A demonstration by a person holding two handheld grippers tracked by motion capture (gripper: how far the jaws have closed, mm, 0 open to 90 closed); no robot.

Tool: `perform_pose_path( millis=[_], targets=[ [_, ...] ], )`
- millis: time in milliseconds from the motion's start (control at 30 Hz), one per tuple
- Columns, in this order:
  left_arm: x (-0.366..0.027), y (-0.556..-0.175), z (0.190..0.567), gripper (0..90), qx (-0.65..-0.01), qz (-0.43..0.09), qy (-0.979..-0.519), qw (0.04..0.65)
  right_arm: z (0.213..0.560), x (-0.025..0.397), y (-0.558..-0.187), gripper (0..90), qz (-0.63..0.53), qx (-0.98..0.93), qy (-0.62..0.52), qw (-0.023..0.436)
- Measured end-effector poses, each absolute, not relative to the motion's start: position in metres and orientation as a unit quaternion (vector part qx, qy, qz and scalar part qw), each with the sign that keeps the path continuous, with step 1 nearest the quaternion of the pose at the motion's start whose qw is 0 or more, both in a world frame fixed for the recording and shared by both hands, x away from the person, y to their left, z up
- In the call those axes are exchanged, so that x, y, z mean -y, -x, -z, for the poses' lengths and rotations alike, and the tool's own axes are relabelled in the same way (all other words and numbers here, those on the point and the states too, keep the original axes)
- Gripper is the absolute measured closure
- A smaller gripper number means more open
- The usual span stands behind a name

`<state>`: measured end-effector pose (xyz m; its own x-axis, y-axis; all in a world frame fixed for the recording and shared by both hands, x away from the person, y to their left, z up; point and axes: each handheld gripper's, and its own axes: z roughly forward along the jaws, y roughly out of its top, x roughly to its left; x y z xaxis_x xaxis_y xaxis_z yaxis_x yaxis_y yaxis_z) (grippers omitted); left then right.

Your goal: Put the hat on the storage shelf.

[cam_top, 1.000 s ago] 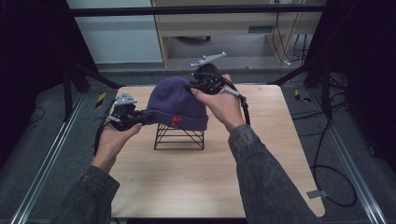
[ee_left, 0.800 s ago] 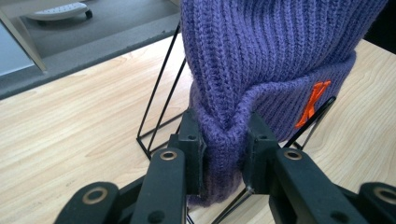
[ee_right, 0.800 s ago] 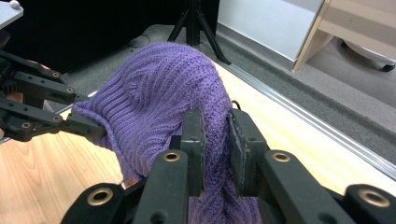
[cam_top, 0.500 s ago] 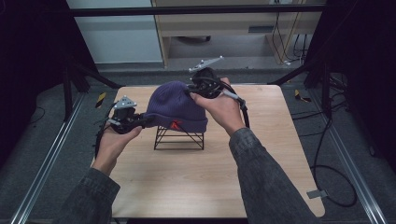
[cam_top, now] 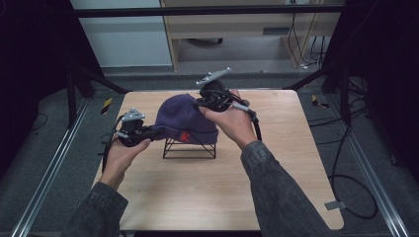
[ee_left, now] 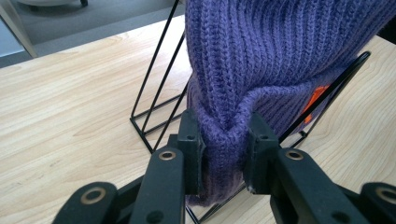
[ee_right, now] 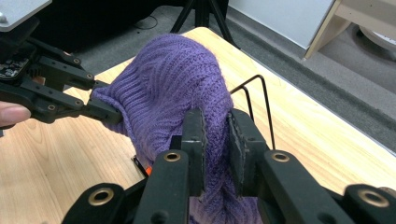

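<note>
A purple knit beanie [cam_top: 184, 118] with an orange label [cam_top: 185, 137] sits draped over a black wire stand [cam_top: 190, 148] at the table's middle. My left gripper [cam_top: 150, 131] is shut on the beanie's cuff [ee_left: 224, 140] at its left side and stretches it outward. My right gripper [cam_top: 201, 104] is shut on the knit [ee_right: 215, 135] at the beanie's far right upper side. In the right gripper view the beanie's crown [ee_right: 173, 74] bulges between both grippers, with the left gripper [ee_right: 109, 114] pinching its far edge. The stand's wires [ee_left: 154, 79] show beneath the fabric.
The wooden table [cam_top: 296, 163] has bare surface all round the stand. Black cables [cam_top: 346, 173] trail off its right edge. A metal frame rail [cam_top: 44, 173] runs along the left, and shelving [cam_top: 237, 24] stands beyond the far edge.
Both grippers have sunk slightly with the beanie, and the left one has drawn the cuff a little toward the person. The hat sits lower on the stand.
</note>
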<state>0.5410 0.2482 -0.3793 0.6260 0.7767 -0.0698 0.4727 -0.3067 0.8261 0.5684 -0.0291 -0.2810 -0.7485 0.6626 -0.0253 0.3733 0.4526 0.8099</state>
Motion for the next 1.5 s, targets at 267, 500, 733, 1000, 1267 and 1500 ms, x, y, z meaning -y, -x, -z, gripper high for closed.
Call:
perform_pose_path(
  millis=[267, 500, 733, 1000, 1267, 1500],
  targets=[
    [-0.247, -0.541, 0.390, 71.3, -0.396, -0.170, -0.791, 0.434, 0.289, 0.029, -0.567, 78.0, -0.416, -0.838, -0.311, 0.167],
    [-0.247, -0.542, 0.393, 71.1, -0.398, -0.169, -0.790, 0.434, 0.291, 0.029, -0.566, 78.0, -0.415, -0.839, -0.311, 0.165],
    [-0.247, -0.541, 0.397, 70.9, -0.398, -0.167, -0.791, 0.433, 0.294, 0.028, -0.564, 78.0, -0.410, -0.842, -0.308, 0.165],
    [-0.246, -0.541, 0.400, 70.2, -0.396, -0.167, -0.794, 0.430, 0.296, 0.029, -0.562, 78.1, -0.405, -0.845, -0.307, 0.164],
    [-0.245, -0.541, 0.401, 70.2, -0.393, -0.168, -0.799, 0.424, 0.300, 0.029, -0.560, 78.1, -0.402, -0.848, -0.307, 0.161],
    [-0.248, -0.541, 0.409, 70.2, -0.398, -0.163, -0.798, 0.422, 0.309, 0.027, -0.560, 78.1, -0.395, -0.852, -0.308, 0.155]
  ],
)
